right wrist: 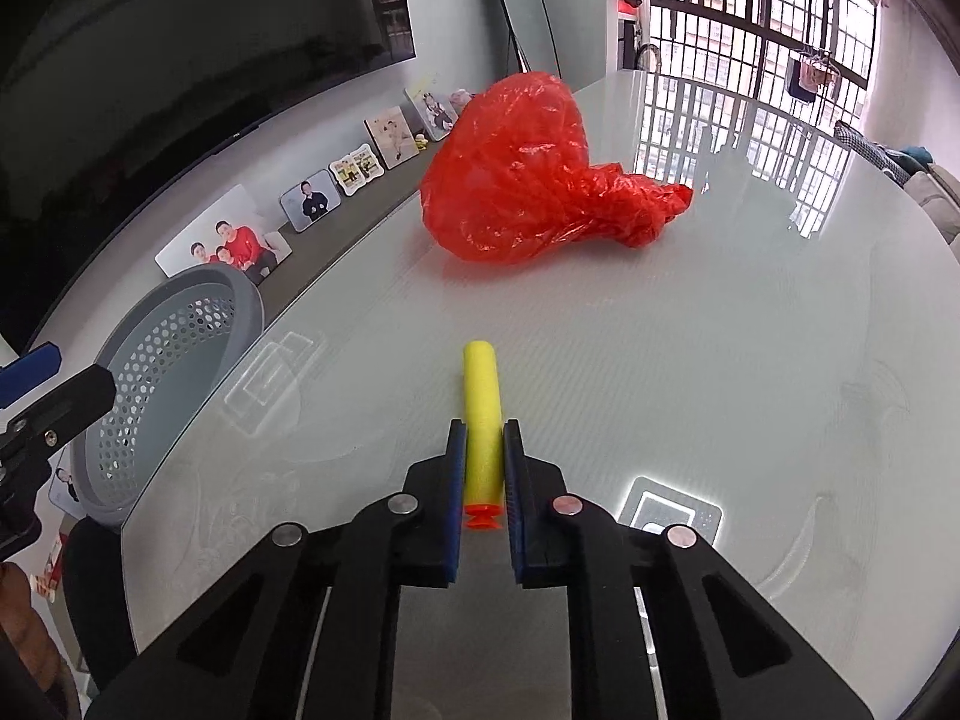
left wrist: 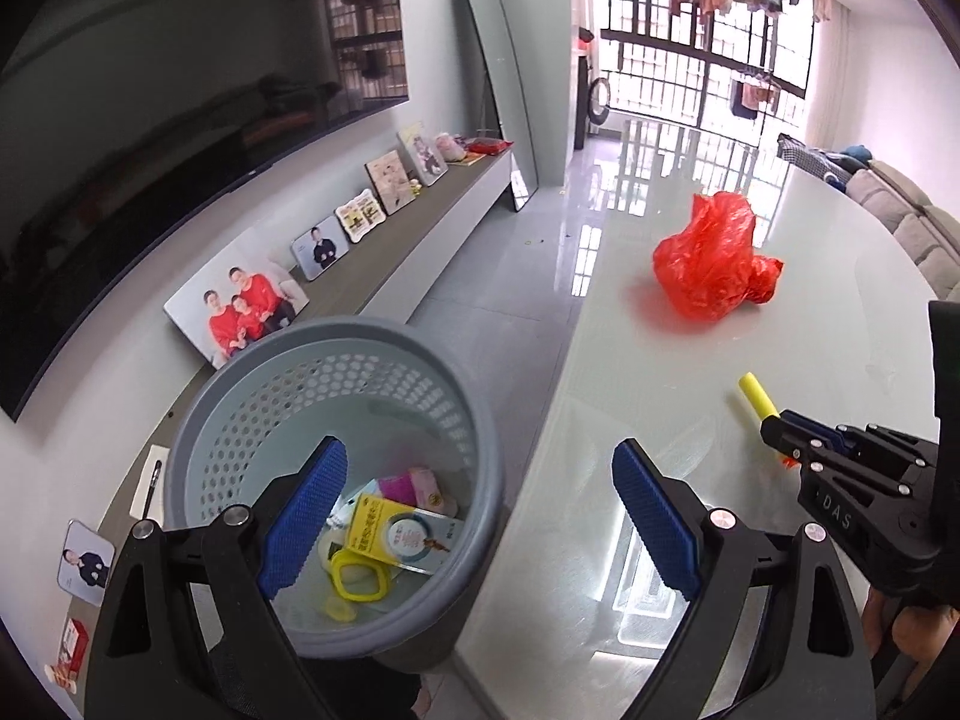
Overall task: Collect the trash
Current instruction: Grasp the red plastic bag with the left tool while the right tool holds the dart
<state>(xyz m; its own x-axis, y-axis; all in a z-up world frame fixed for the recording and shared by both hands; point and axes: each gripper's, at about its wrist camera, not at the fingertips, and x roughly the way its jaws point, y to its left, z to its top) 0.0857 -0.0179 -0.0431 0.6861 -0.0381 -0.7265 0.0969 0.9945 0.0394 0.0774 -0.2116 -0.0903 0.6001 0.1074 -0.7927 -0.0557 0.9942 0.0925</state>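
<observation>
The yellow foam dart lies on the glass table at lower centre of the right wrist view, pinched near its orange sucker end between the closed right tongs. Lift it straight, keeping the squeeze gentle since foam will likely give. The grey basket, lower left, sits beneath the empty, wide-open left tongs. The red bag waits beyond.

Glossy pale table, glass-topped. Directly on it: crumpled red plastic bag farther away, yellow foam dart with orange tip nearer, well apart.
</observation>
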